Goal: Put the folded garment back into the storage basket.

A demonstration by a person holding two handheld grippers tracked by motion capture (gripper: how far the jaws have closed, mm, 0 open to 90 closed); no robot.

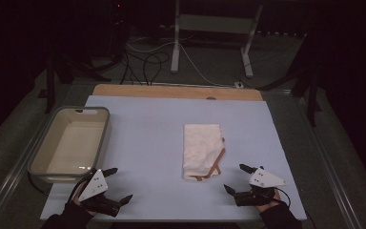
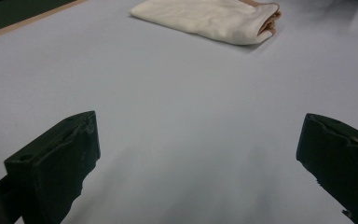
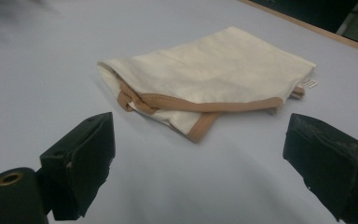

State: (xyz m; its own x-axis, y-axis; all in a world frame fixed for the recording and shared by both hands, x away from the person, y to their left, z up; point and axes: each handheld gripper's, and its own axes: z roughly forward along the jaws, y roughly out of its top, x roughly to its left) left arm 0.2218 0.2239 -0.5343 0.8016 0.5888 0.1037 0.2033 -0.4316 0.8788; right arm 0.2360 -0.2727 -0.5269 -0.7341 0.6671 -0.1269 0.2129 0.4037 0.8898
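Plainly, with both the left gripper (image 1: 115, 185) and right gripper (image 1: 235, 179) spread and empty, the folded cloth (image 1: 201, 150) at mid-table could be unfolded if only its top layer were pinched.

Left hand-held gripper (image 2: 198, 154) jaws apart over blue mat (image 2: 177, 116); folded cloth (image 2: 209, 18) beyond.

Folded cloth (image 3: 205, 79) ahead of the jaws: soft matt cream fabric with tan woven trim, on smooth matt pale-blue table cover (image 1: 147, 143); glossy plastic tub (image 1: 71, 143) left
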